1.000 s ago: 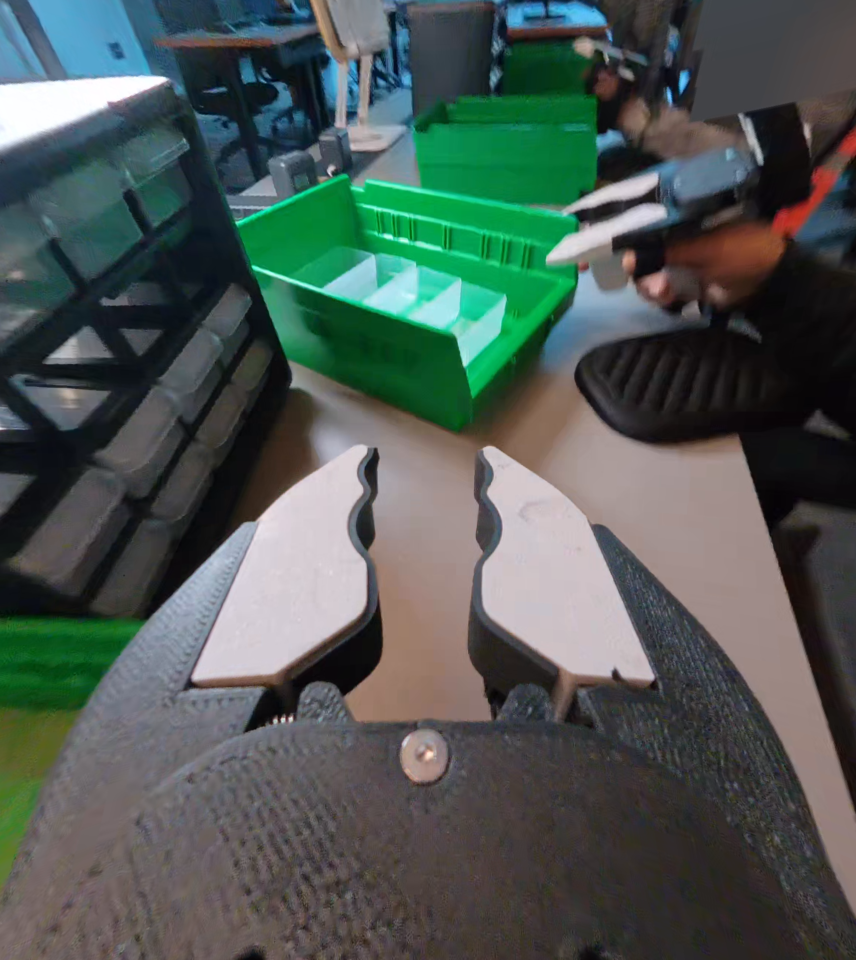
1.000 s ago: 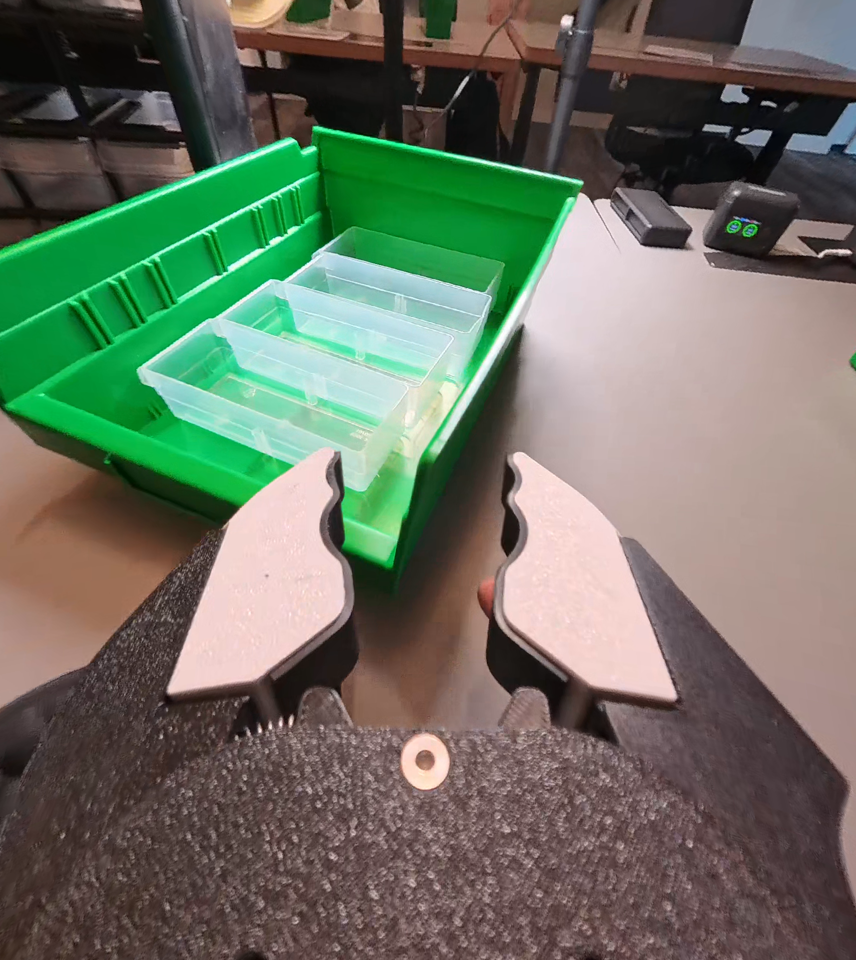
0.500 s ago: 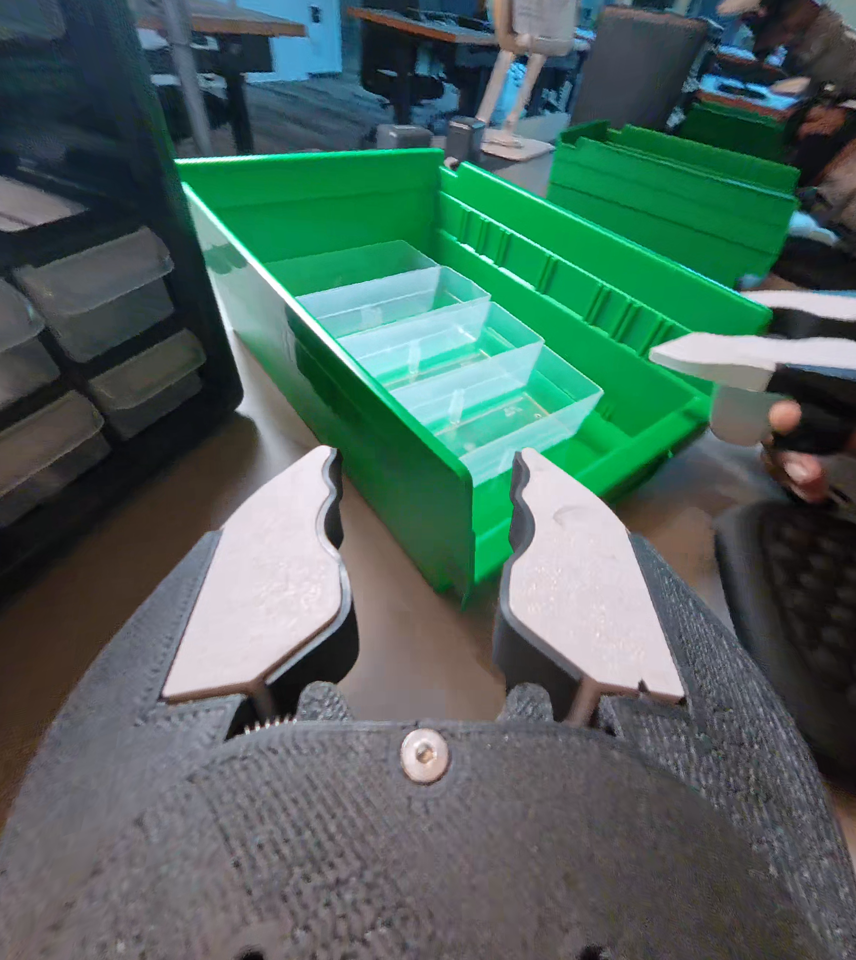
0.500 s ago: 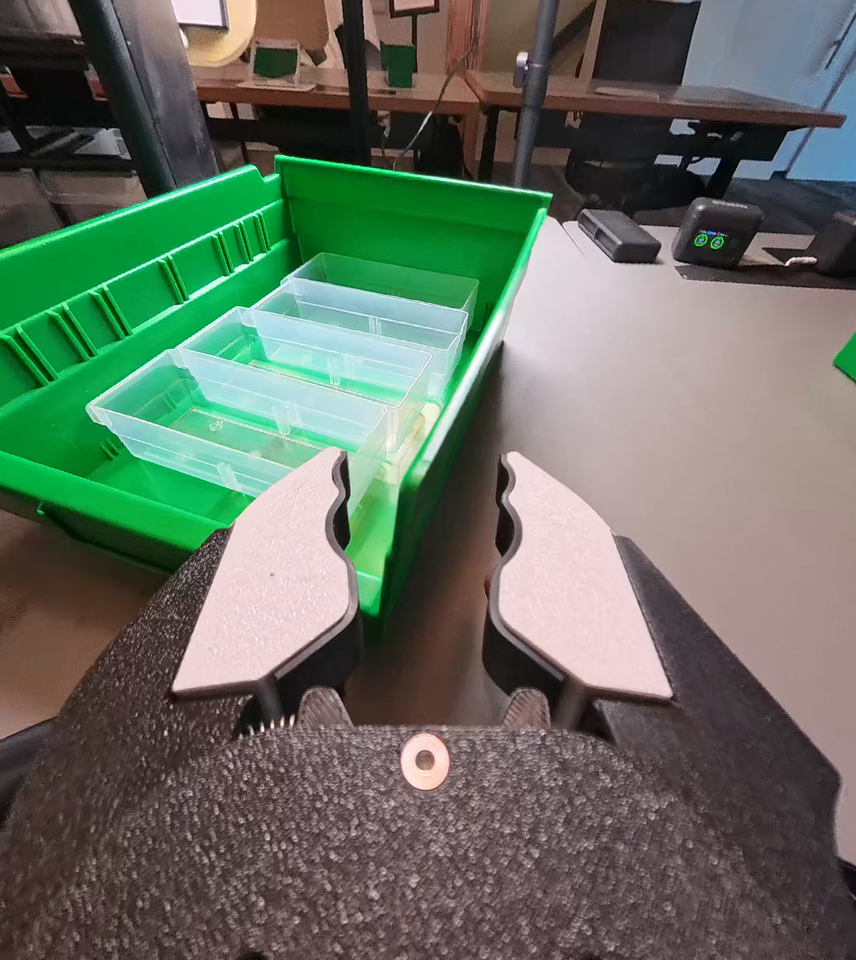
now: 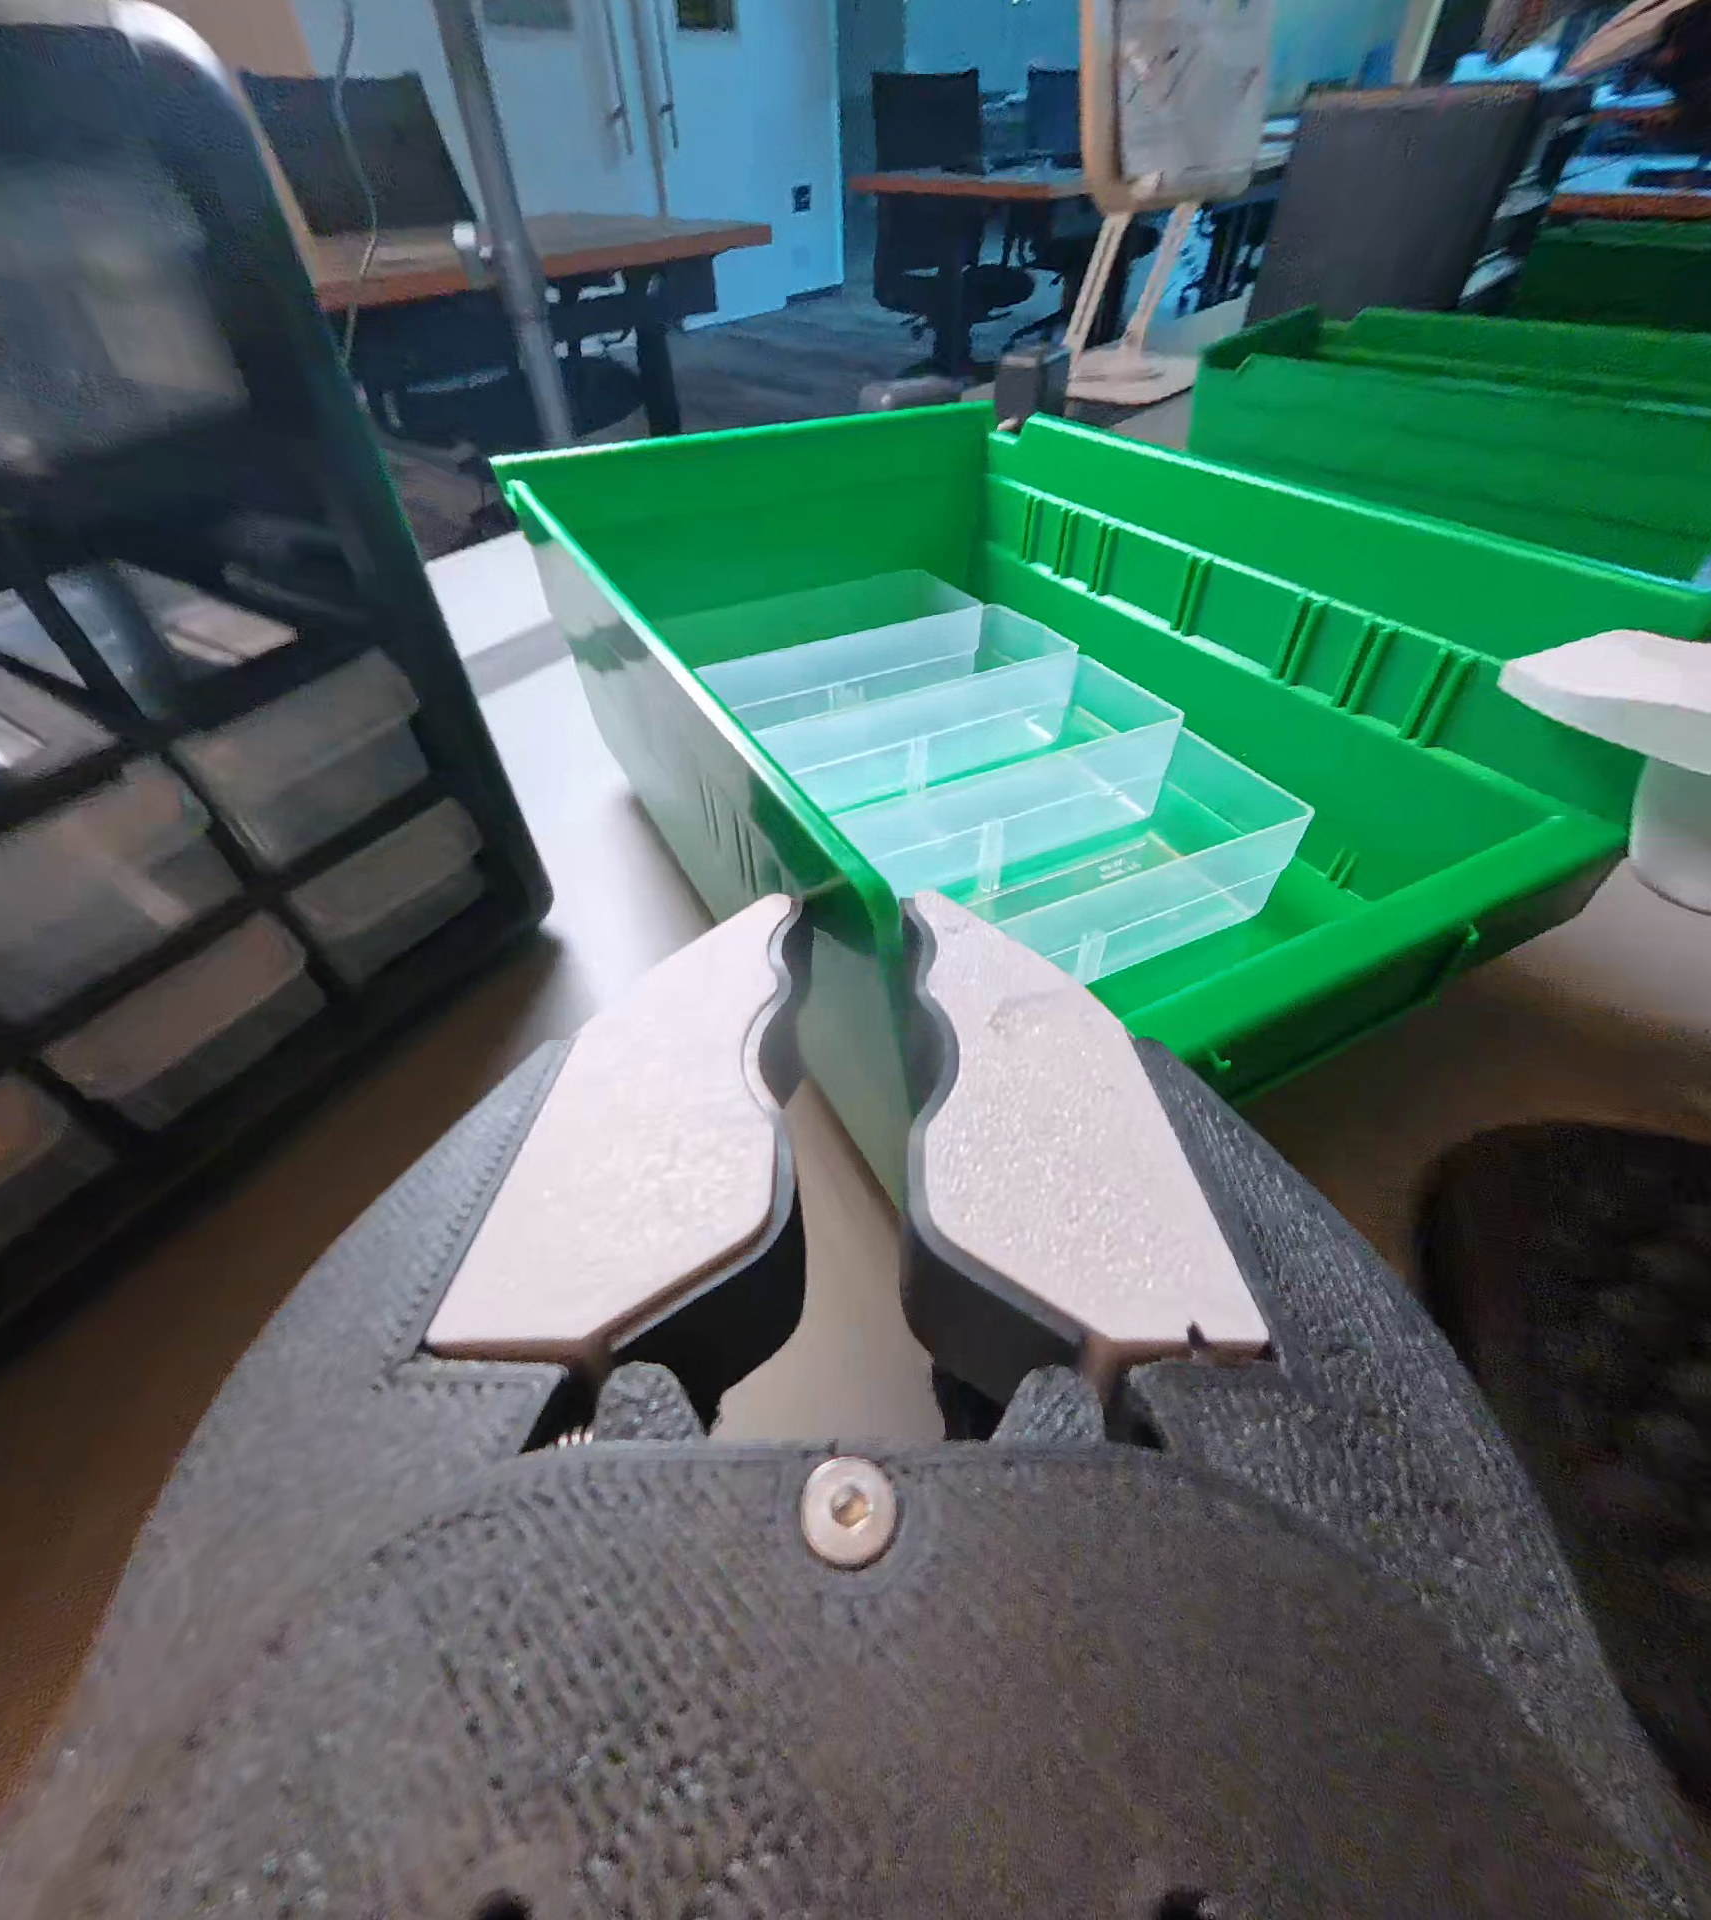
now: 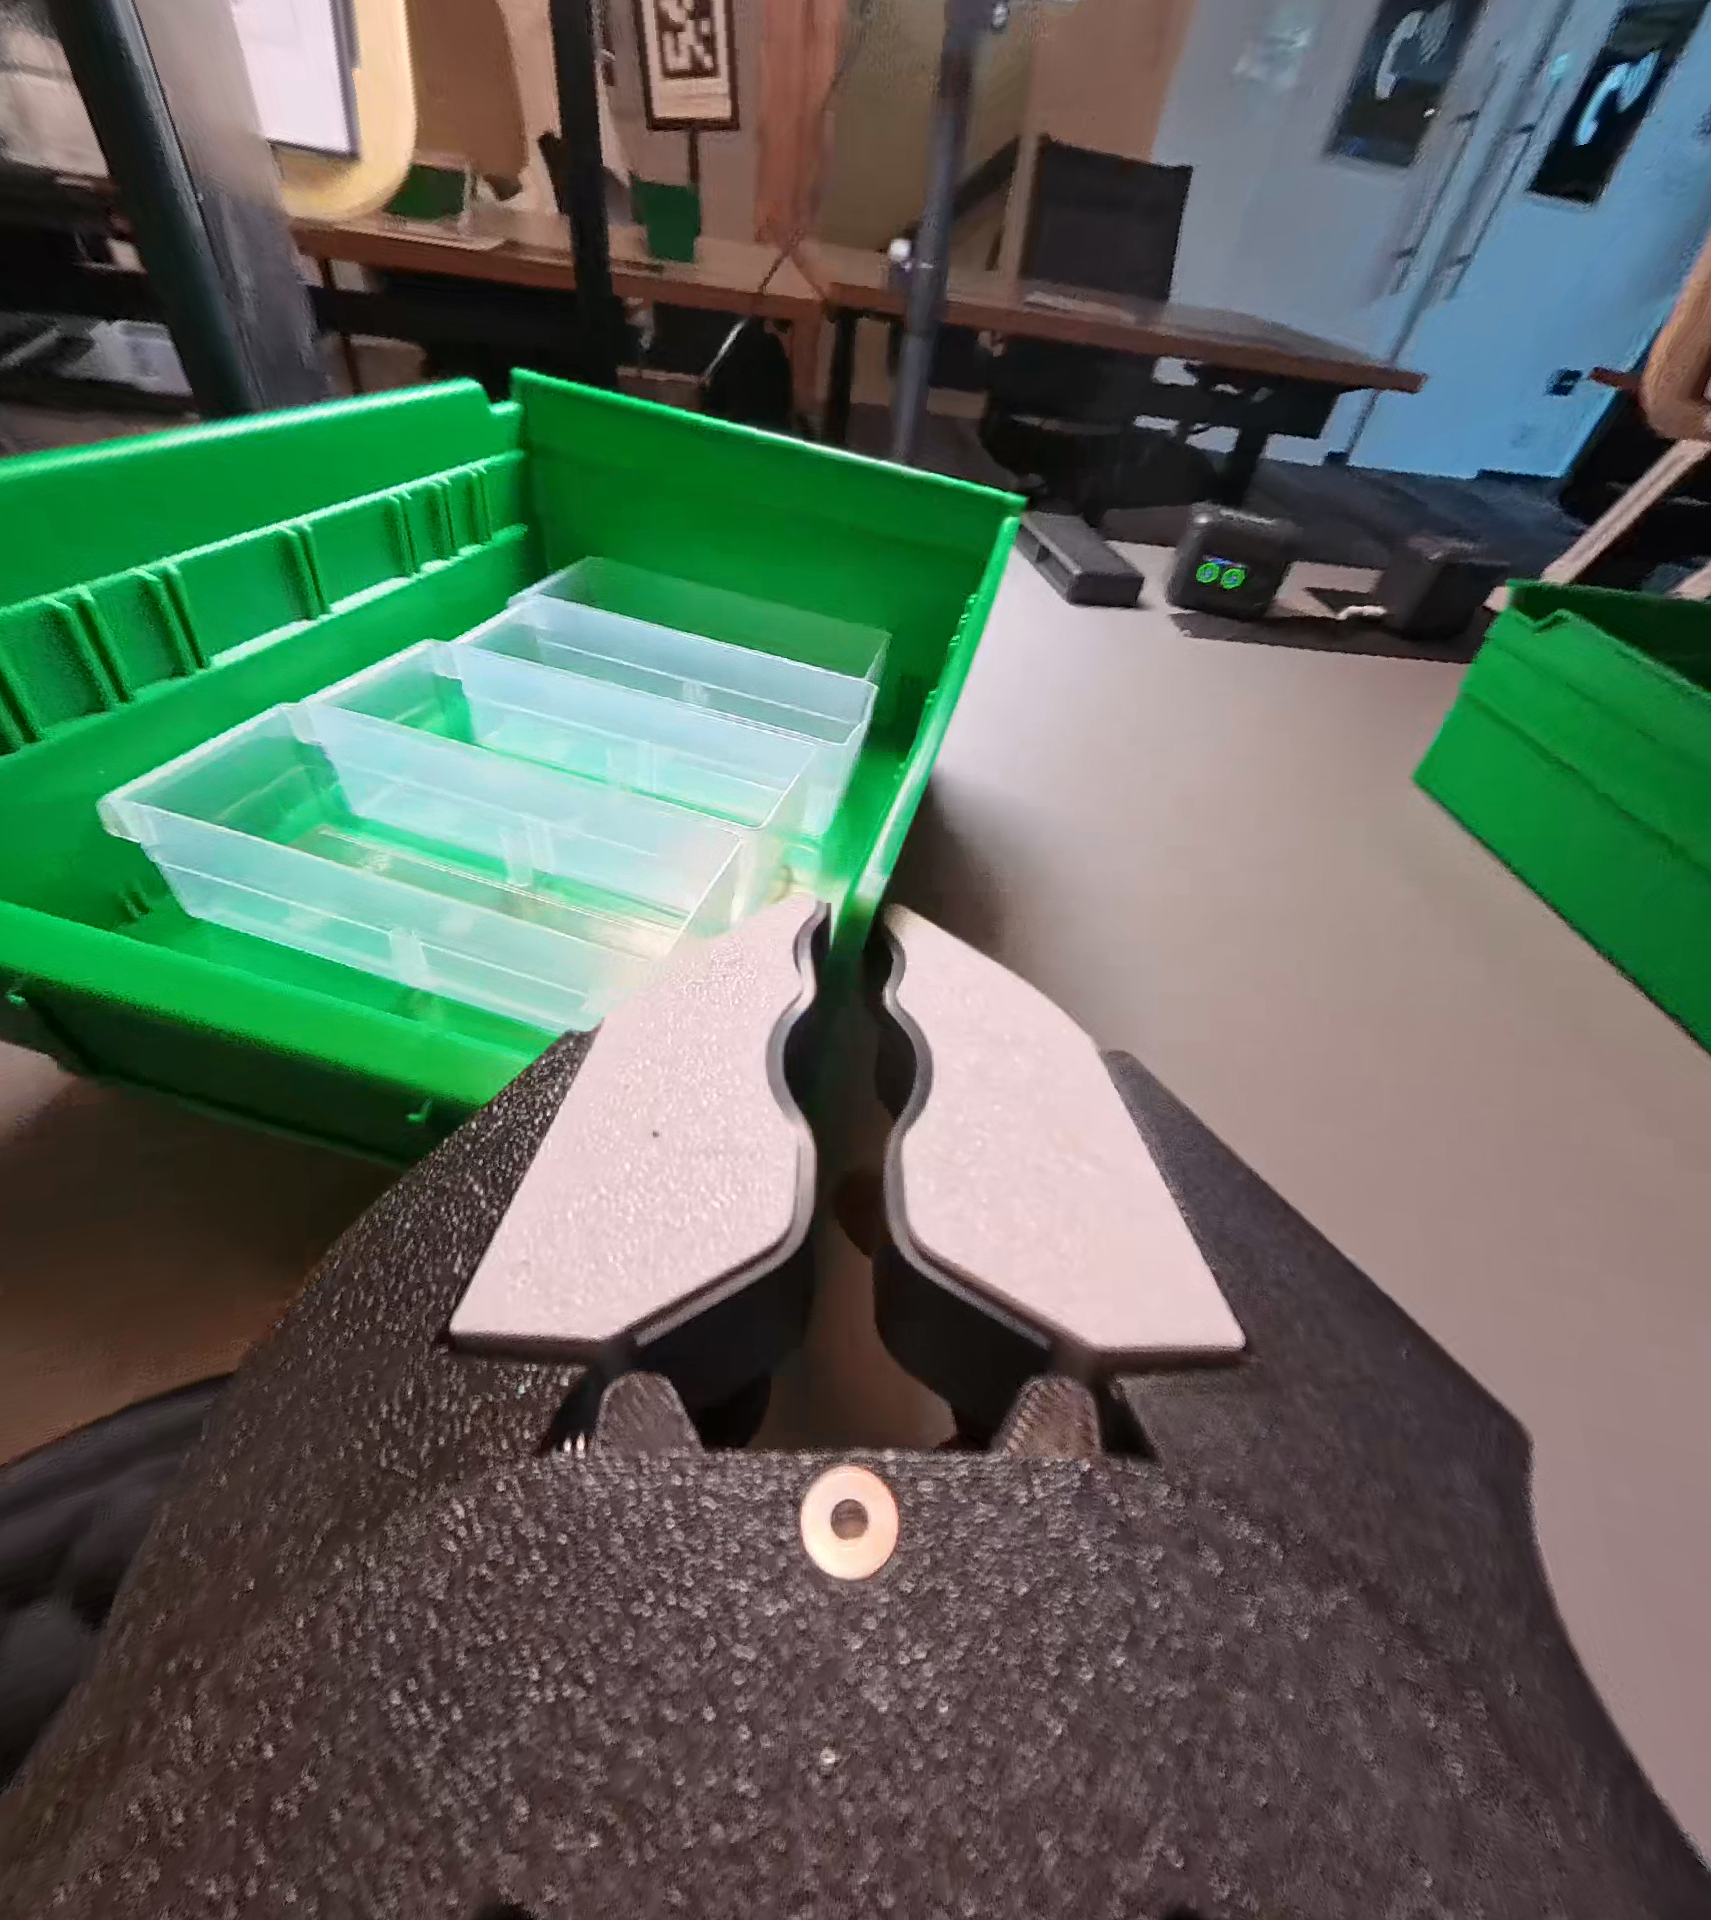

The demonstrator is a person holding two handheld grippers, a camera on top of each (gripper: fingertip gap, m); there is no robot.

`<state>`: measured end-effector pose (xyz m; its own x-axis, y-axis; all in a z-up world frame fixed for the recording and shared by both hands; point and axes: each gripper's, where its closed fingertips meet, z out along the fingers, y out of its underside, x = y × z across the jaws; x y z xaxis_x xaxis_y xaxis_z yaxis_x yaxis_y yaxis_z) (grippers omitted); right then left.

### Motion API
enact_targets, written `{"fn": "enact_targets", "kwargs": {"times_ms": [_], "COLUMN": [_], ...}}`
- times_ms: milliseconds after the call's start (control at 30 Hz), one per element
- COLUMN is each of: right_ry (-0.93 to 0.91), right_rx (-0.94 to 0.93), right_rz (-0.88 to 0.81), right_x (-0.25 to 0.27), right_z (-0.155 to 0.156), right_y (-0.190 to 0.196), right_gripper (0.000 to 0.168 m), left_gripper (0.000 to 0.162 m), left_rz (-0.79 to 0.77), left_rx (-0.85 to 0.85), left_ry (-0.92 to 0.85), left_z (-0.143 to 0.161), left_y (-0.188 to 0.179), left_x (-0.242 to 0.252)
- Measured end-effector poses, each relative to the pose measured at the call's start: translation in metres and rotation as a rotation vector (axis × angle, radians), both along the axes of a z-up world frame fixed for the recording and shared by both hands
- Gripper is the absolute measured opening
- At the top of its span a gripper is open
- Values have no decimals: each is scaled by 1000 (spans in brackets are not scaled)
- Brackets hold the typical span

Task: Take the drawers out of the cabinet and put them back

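Observation:
A green bin (image 5: pixel 1246 582) lies on the table and holds several clear plastic drawers (image 5: pixel 996 748) in a row. The black cabinet (image 5: pixel 155 727), with translucent drawers in its slots, stands to the bin's left. My left gripper (image 5: pixel 853 920) is shut on the near end of the bin's left side wall. My right gripper (image 6: pixel 851 920) is shut on the near end of the bin's (image 6: pixel 726 488) right side wall, next to the drawers (image 6: pixel 560 821). The right gripper also shows in the left wrist view (image 5: pixel 1651 691), by the bin's right wall.
A second green bin (image 6: pixel 1640 748) stands on the table (image 6: pixel 1194 935) to the right and shows farther back in the left wrist view (image 5: pixel 1474 416). Small black devices (image 6: pixel 1230 566) lie at the table's far edge. A black padded cushion (image 5: pixel 1640 1403) sits at the near right.
Both grippers have moved forward to the green bin and closed, the left on its left wall and the right on its right wall. The left view has swung away from the cabinet.

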<state>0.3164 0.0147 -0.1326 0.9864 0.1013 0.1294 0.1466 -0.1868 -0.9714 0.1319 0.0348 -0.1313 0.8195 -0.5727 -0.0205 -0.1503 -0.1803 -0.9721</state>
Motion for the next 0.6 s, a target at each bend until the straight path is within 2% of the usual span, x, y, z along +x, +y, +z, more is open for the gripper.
{"fn": "enact_targets", "kwargs": {"times_ms": [133, 333, 467, 600], "right_ry": [29, -43, -19, -12], "right_rx": [39, 162, 232, 281], "right_rz": [28, 75, 209, 354], "right_x": [-4, -25, -56, -108], "right_z": [41, 133, 186, 219], "right_y": [-22, -61, -86, -95], "right_gripper": [6, 7, 10, 11], "left_gripper": [16, 17, 18, 17], "left_rz": [-36, -44, -28, 62], "left_rx": [60, 184, 236, 272], "left_ry": [-48, -74, -97, -49], "left_z": [45, 129, 183, 219], "left_y": [-21, -61, -92, -115], "left_x": [-4, -26, -56, -109]}}
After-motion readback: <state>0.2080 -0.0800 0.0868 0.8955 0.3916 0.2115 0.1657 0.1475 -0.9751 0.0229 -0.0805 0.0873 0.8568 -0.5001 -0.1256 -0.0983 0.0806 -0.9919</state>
